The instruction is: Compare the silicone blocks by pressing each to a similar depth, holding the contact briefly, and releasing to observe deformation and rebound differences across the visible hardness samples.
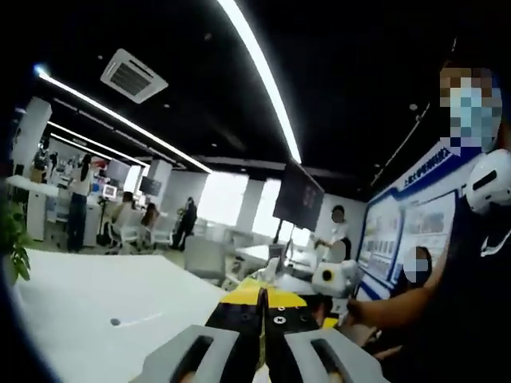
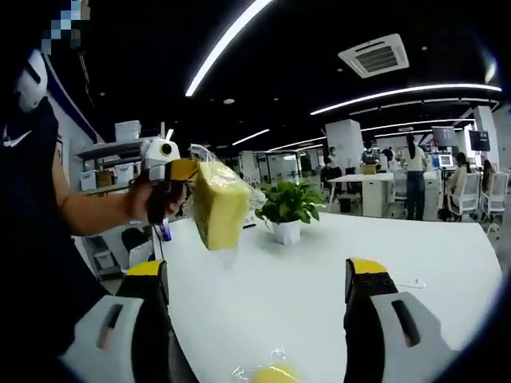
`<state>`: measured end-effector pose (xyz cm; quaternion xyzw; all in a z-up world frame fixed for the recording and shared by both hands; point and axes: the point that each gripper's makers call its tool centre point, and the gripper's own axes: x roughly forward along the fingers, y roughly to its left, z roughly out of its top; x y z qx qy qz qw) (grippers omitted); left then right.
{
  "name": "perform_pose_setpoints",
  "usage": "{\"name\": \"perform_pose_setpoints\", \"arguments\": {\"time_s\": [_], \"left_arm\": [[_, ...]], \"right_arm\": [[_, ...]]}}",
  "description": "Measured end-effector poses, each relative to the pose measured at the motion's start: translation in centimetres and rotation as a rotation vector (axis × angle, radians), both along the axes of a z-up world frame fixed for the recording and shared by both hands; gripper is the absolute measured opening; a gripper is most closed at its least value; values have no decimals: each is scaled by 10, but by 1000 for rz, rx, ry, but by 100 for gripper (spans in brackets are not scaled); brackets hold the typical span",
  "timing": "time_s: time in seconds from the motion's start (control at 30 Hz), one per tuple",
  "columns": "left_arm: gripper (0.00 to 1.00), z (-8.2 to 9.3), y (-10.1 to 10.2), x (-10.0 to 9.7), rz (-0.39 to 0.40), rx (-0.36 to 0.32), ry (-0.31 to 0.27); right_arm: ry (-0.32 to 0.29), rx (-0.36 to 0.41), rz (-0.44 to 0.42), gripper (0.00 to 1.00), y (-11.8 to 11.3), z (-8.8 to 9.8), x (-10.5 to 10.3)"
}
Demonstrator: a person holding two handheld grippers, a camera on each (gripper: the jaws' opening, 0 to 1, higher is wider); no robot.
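Left gripper (image 1: pixel 264 339): two pale grey moulded fingers (image 1: pixel 204 355) with dark slotted recesses. Between them, black inner faces with a thin red line down the seam. Ahead of the fingers, yellow caps on black, small pale dots on the black part.

Right gripper (image 2: pixel 257 307): black fingers (image 2: pixel 363 299) topped with yellow caps; grey moulded shells with a dark slot below and outside each finger.

Person (image 2: pixel 36 223): dark short-sleeved top, small white logo on the chest. White headset-like device (image 1: pixel 489 182) by the shoulder. Left gripper's body (image 2: pixel 164 163) seen from the right gripper view: white housing, yellow section.
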<state>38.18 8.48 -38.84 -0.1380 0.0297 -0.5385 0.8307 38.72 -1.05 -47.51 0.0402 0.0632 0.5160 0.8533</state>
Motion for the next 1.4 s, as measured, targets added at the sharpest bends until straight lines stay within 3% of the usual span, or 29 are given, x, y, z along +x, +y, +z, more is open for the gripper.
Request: {"name": "perform_pose_setpoints", "arguments": {"time_s": [0.27,0.6,0.87,1.17,1.27,1.4], "left_arm": [[0,11,-16,-10,-57,-17,8],[0,12,-26,-15,-76,-38,30],[0,12,-33,-20,-90,-83,63],[0,17,-32,-21,-91,-113,76],[0,17,-29,-21,-88,-115,73],[0,19,-27,-21,-96,-135,76]], "right_arm": [[1,47,115,74,24,10,-12],[1,71,194,71,43,21,-12],[33,145,296,51,52,31,-23],[35,198,309,41,58,39,-24],[24,192,315,28,60,39,-27],[28,204,307,28,61,41,-28]]}}
